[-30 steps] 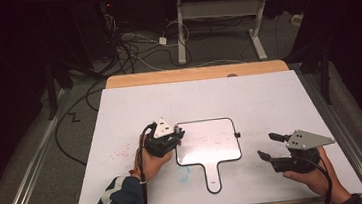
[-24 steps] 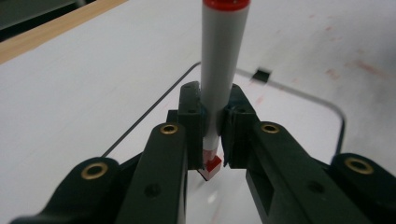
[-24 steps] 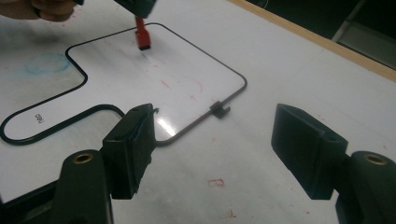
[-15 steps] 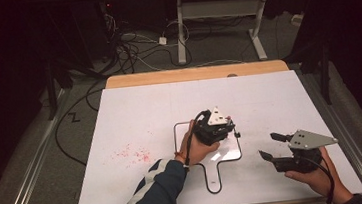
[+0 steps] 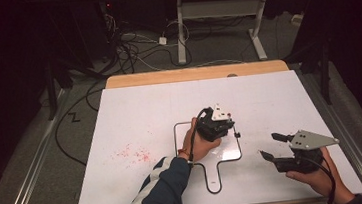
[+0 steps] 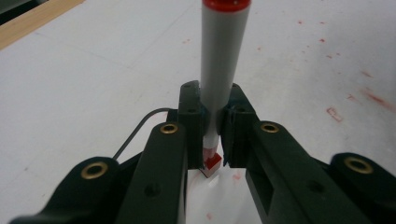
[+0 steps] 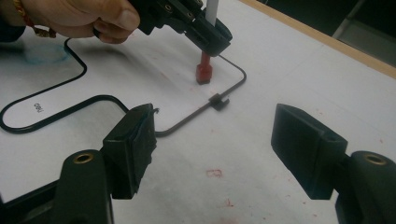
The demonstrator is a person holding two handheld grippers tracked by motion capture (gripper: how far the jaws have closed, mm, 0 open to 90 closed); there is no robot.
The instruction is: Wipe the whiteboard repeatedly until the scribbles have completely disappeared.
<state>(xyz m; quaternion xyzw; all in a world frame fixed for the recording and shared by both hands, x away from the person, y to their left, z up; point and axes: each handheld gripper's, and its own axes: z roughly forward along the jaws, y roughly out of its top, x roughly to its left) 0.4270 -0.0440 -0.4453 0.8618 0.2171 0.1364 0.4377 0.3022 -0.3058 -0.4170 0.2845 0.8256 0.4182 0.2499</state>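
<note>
My left gripper [image 5: 225, 127] is shut on a red marker [image 6: 222, 56] with a white barrel, held upright. The marker's red tip [image 7: 204, 72] touches the upper right part of a small white paddle-shaped board with a black rim [image 5: 175, 142], which lies flat on the white table. From the right gripper view, the left gripper [image 7: 205, 32] and the hand holding it hang over the board's rim [image 7: 233, 86]. Right of the board, my right gripper [image 5: 269, 144] is open and empty, its black pads [image 7: 133, 144] just above the table.
Red marker smudges [image 5: 134, 154] stain the white tabletop [image 5: 139, 111] left of the board. The board's handle [image 5: 212, 179] points toward the near edge. A wooden strip [image 5: 196, 74] runs along the far edge. Cables [image 5: 129, 51] and desk legs lie on the floor beyond.
My left hand has carried the marker rightward from the board's left edge to its upper right area. The right gripper has stayed where it was.
</note>
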